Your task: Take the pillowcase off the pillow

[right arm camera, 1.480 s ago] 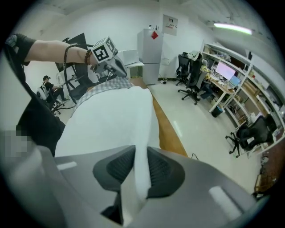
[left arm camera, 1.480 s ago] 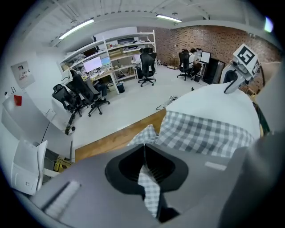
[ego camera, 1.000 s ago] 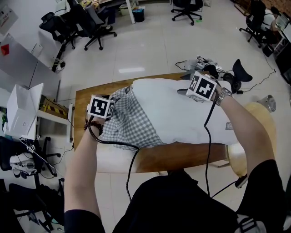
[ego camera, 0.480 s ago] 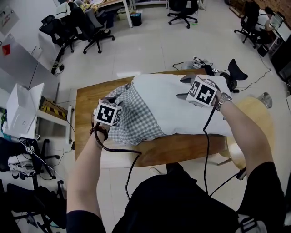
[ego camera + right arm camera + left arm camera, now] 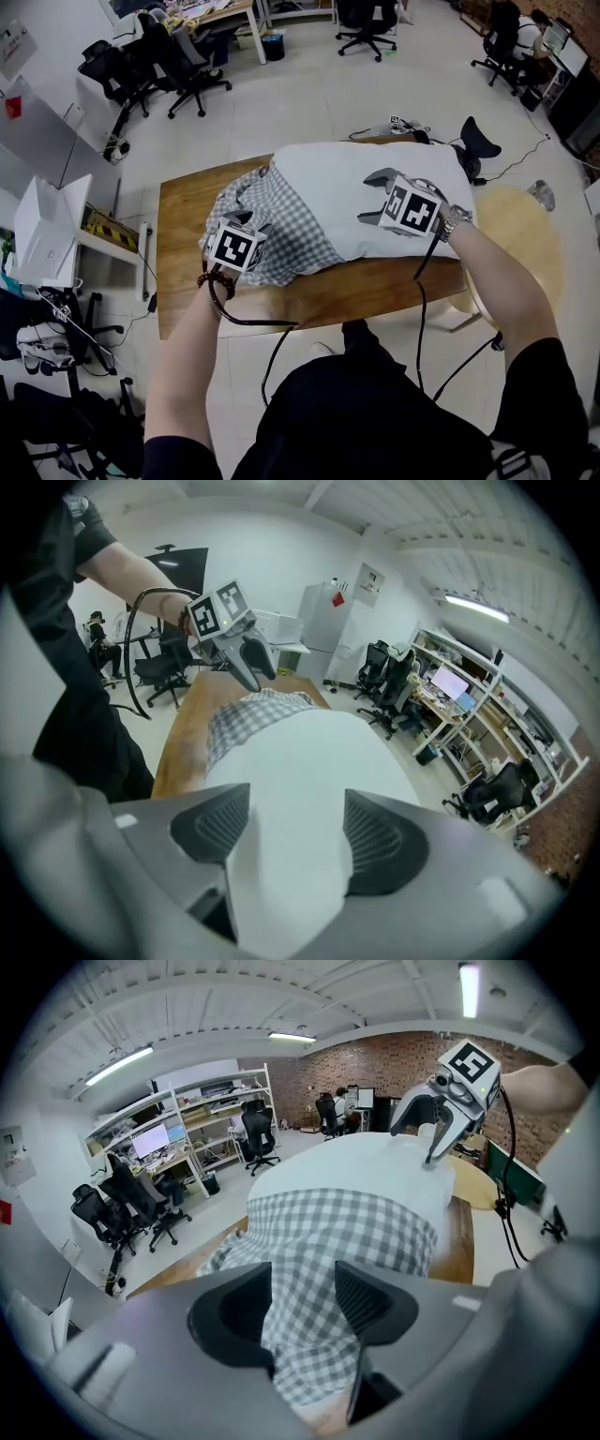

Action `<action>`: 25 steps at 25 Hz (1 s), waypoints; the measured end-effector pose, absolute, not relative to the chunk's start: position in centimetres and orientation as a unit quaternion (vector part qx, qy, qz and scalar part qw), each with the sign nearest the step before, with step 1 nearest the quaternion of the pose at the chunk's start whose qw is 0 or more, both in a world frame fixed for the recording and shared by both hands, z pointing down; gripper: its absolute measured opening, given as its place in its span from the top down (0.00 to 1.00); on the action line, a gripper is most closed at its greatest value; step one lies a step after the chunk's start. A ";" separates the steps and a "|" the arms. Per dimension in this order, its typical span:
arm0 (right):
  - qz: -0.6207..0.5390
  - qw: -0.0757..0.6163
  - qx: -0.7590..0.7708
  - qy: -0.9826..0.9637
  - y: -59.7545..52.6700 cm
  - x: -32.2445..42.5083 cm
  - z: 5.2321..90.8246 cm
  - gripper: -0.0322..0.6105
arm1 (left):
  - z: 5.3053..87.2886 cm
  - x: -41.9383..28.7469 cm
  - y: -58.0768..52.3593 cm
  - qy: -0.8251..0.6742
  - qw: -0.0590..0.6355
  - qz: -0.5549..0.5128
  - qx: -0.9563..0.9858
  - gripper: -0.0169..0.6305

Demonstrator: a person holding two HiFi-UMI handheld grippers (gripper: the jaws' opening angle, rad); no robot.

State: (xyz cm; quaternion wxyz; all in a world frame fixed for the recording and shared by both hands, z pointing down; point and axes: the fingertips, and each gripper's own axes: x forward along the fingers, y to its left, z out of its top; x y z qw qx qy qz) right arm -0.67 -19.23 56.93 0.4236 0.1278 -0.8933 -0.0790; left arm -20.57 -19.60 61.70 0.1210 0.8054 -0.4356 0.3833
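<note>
We see a wooden worktop carrying a white pillow that lies across it, its right end reaching past the worktop's edge. The grey-and-white checked pillowcase is bunched over the pillow's left end, covering only that part, and the rest of the pillow is bare. The right tongs hover over the bare middle of the pillow. In the right gripper view their jaws stand wide and are opening, with the white pillow bulging up between them. The left tongs sit at the near edge of the gathered pillowcase. In the left gripper view their jaws are about half apart and opening, with checked cloth lying between them and not pinched. Each of the tongs carries a cube printed with black-and-white square markers. A red sticker on a white cabinet is too small for us to read.
</note>
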 end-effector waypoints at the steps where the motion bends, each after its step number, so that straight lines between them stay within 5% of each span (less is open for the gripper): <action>1: -0.081 0.423 0.127 -0.894 -18.5 -0.8 56.9 0.46 | 61.7 -20.2 -19.1 -0.432 0.119 0.382 0.808 0.64; 14: -0.186 0.458 0.136 -0.859 -12.9 -2.4 61.8 0.38 | 65.1 -17.3 -12.7 -0.403 0.110 0.393 0.819 0.53; 25: -0.299 0.499 0.190 -0.791 -14.8 -2.6 66.4 0.39 | 70.8 -18.4 -11.2 -0.412 0.121 0.437 0.790 0.53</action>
